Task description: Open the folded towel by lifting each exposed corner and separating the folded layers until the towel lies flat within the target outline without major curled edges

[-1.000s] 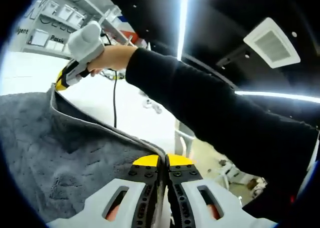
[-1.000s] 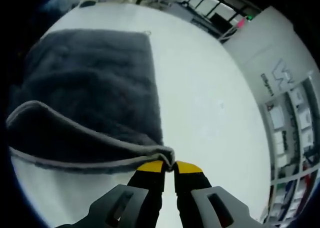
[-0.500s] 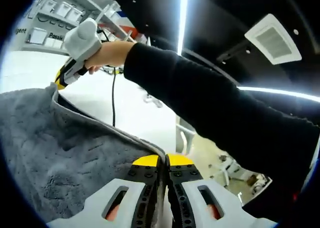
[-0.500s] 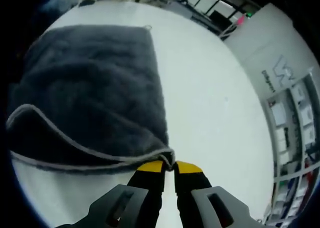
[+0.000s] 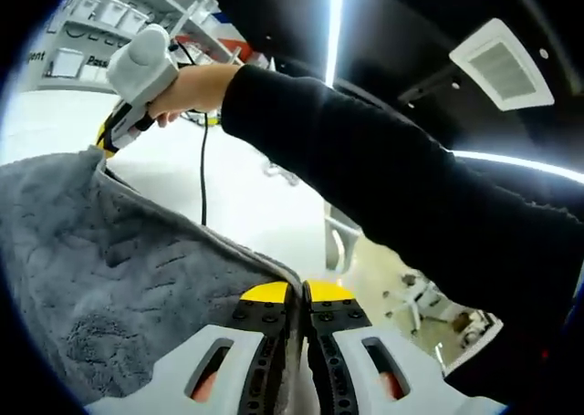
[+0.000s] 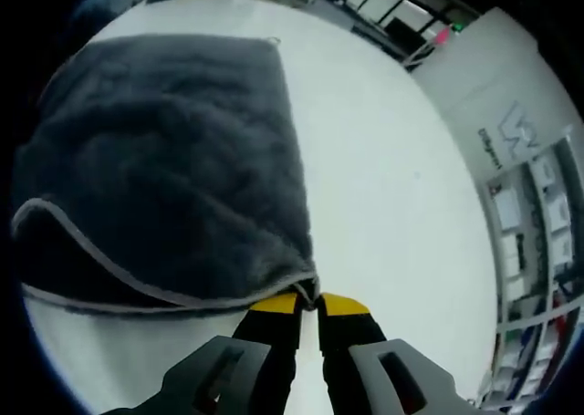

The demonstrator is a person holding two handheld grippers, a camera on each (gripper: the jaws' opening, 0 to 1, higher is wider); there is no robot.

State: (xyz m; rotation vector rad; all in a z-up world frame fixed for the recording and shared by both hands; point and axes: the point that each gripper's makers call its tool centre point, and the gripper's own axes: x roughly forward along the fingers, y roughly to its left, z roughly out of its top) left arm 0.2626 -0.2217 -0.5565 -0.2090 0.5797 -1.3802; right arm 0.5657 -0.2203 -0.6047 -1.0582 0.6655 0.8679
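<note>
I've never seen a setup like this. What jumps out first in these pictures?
A big grey towel dominates the right gripper view, spread over a white table, one corner pinched by the right gripper. In the left gripper view the left gripper clamps another towel corner at the bottom, while a black sleeve stretches across under bright ceiling lights.

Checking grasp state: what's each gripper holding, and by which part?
Both hold the grey towel: right gripper pinches one corner, left gripper pinches another corner along the piped edge.
</note>
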